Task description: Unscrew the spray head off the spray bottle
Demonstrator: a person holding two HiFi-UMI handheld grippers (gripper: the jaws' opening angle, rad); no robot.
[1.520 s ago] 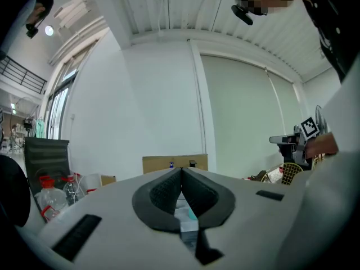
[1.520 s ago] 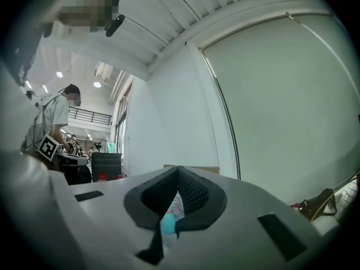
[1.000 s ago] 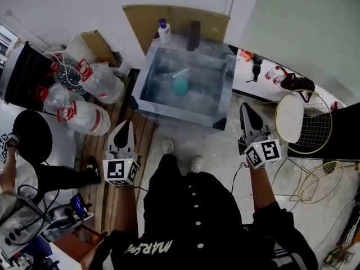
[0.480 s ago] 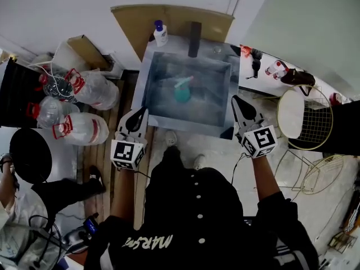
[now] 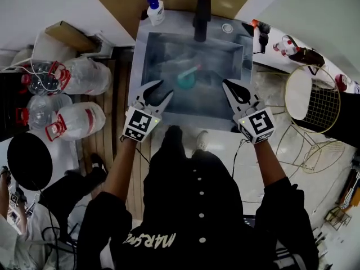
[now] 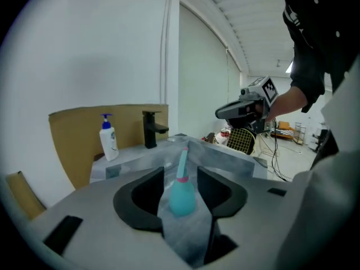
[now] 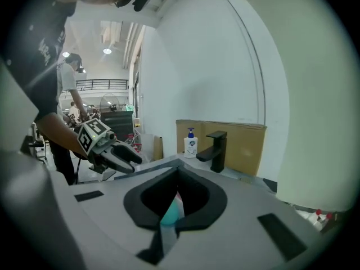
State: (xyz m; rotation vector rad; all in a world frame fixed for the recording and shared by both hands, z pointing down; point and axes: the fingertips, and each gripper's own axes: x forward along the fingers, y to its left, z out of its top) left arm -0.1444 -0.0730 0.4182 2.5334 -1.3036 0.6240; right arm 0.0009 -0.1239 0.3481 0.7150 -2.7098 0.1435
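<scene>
A teal spray bottle (image 5: 185, 79) with a pink-collared spray head lies inside the grey sink (image 5: 147, 66). My left gripper (image 5: 162, 90) hovers over the sink's front left edge, short of the bottle. Its jaws are opening and hold nothing. In the left gripper view the spray bottle (image 6: 181, 193) shows beyond the parted fingers, and the right gripper (image 6: 222, 112) hangs at the right. My right gripper (image 5: 229, 85) is shut and empty over the sink's front right edge. The right gripper view shows a sliver of the bottle (image 7: 171, 211) and the left gripper (image 7: 132, 156).
A black faucet (image 5: 201, 10) and a white pump soap bottle (image 5: 154, 9) stand at the sink's back, with cardboard behind them. Large water jugs (image 5: 79, 77) lie on the floor at the left. A wire basket (image 5: 315, 103) sits at the right.
Both grippers have come forward from over the floor to the sink's front edge. The left jaws, shut before, now stand parted. The right jaws stay shut.
</scene>
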